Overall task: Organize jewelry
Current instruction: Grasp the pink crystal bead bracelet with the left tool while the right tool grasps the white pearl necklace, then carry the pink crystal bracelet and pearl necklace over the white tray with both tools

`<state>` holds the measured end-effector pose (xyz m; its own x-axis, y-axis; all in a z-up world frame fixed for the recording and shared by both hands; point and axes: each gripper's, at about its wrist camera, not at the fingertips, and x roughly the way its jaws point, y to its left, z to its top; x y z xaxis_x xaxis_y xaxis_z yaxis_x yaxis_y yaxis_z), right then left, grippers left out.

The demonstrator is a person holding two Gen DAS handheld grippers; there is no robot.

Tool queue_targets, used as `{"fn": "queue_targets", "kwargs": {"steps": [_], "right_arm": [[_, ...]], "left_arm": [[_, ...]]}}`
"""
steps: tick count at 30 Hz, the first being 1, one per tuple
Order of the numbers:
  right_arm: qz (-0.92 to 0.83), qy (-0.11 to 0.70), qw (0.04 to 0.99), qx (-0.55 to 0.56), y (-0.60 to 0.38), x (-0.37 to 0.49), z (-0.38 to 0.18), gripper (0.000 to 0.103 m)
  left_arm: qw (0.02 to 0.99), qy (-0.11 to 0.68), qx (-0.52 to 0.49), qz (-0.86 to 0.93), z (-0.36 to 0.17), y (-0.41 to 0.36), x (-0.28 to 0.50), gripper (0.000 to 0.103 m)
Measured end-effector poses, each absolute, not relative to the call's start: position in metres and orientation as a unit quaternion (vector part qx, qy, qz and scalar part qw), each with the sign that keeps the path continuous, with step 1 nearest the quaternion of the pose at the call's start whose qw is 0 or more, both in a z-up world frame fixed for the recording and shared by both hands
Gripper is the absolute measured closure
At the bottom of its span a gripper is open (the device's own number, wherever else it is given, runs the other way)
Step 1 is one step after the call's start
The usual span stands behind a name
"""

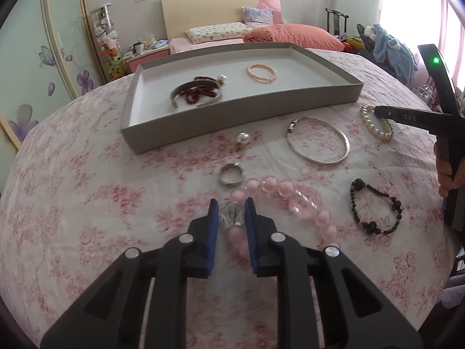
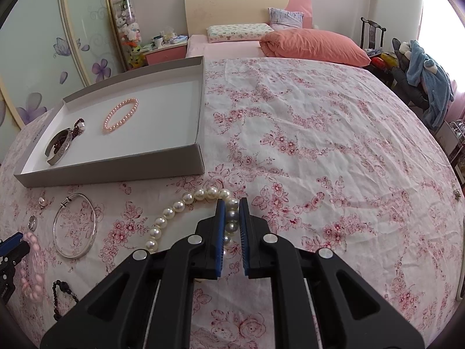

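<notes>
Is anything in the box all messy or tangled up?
Yes. In the tray, a dark red bead string lies heaped across the silver cuff, while the peach bracelet lies neatly apart.

Orange pillow (image 2: 316, 45), perhaps plush toys (image 2: 129, 33)

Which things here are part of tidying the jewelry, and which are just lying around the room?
Job: grey cardboard tray, large pink bead bracelet, white pearl bracelet, silver bangle, black bead bracelet, silver ring.

Lying about: orange pillow, blue plush robe, stuffed toys.
</notes>
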<state>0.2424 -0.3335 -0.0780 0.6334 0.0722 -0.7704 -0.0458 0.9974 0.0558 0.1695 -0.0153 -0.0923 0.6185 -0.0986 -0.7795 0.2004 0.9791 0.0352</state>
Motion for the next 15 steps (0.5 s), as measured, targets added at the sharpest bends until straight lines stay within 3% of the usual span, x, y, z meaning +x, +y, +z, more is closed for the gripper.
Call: {"fn": "queue_targets", "kwargs": {"steps": [15], "right_arm": [[0.032,0.427,0.904,0.015,-0.333,0.242,-0.078,0.092]], "left_arm": [[0.902,0.432,0.025,0.01,-0.09,0.049,0.173,0.084]]}}
